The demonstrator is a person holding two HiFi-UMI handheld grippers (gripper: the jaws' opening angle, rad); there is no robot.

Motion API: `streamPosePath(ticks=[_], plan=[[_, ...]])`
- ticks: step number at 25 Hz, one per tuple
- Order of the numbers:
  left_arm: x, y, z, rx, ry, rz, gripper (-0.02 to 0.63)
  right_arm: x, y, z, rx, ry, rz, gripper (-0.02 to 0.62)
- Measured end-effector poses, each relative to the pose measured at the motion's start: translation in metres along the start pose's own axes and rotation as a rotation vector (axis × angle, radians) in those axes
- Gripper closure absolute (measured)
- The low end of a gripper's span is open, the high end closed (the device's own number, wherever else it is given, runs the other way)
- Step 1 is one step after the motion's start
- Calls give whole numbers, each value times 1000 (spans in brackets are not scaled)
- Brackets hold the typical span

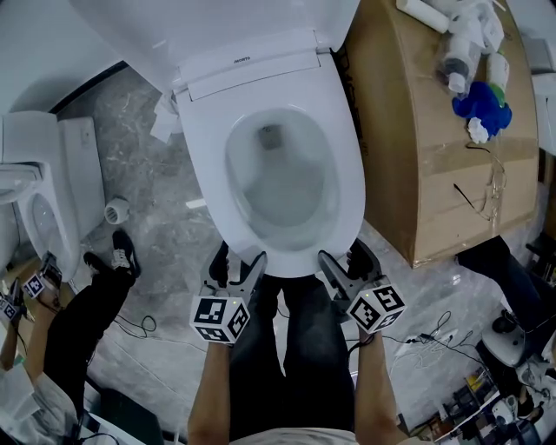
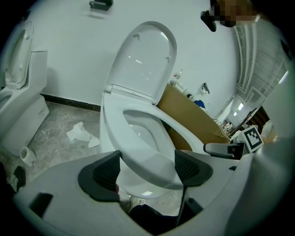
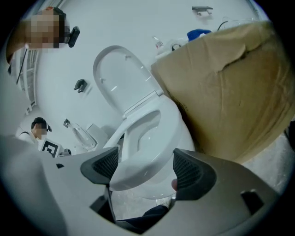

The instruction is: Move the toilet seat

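I have both tongs brought to the front lip of the toilet seat [image 1: 347,187], which lies down flat on the bowl [image 1: 282,187] in the head view; whether that lip is a shade lifted off the bowl I cannot tell. The left tongs [image 1: 241,261] stand open, and in their own view the left tongs [image 2: 147,168] have the rounded front of the seat between the two dark pads, not pinched; the right tongs [image 1: 343,256] are likewise spread, and the right gripper view shows the right tongs [image 3: 144,168] with the same front edge lying between the pads. I judge they are set there because the front is the point farthest from the hinge, so a lift from below gets the most leverage, and one on each side of the middle should keep the seat from twisting. The lid [image 1: 217,22] is already up and tipped back toward the wall, which leaves the seat free to swing. A large cardboard box [image 1: 434,148] stands close against the toilet's right flank, so the room to work is in front, where my legs are. As for writing: a small dark brand mark [image 1: 241,60] sits on the hinge bar behind the seat, too small for me to read; the marker cubes carry only black-and-white square patterns; the bottles [image 1: 460,43] on top of the box show no label that I can make out.
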State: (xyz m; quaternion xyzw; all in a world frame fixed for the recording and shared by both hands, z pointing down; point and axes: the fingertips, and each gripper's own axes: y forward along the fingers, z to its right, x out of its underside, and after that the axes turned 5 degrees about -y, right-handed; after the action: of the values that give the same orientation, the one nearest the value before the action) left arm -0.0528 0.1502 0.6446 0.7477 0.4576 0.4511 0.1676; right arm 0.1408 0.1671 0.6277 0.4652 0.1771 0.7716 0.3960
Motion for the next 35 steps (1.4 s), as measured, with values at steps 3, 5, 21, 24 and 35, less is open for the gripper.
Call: streamPosePath(ticks=[3,5,21,24,35], plan=[[-9,-8,5,9,-1,23,229,-11,-7,-8,-12,-13,17,221],[-15,-12,8,14,-10,39,229,-17,-11,-12,-17,-17,24,222],[-65,-46,31,35,2,217,232,-68,-32,-42,-69,-13,149,224],[-72,-51,35,32,17,241,236,-74,-35,-46,-76,-16,164,224],[-107,-71,51,13,121,332,338,-105,-44,-61,-100,12,243,224]])
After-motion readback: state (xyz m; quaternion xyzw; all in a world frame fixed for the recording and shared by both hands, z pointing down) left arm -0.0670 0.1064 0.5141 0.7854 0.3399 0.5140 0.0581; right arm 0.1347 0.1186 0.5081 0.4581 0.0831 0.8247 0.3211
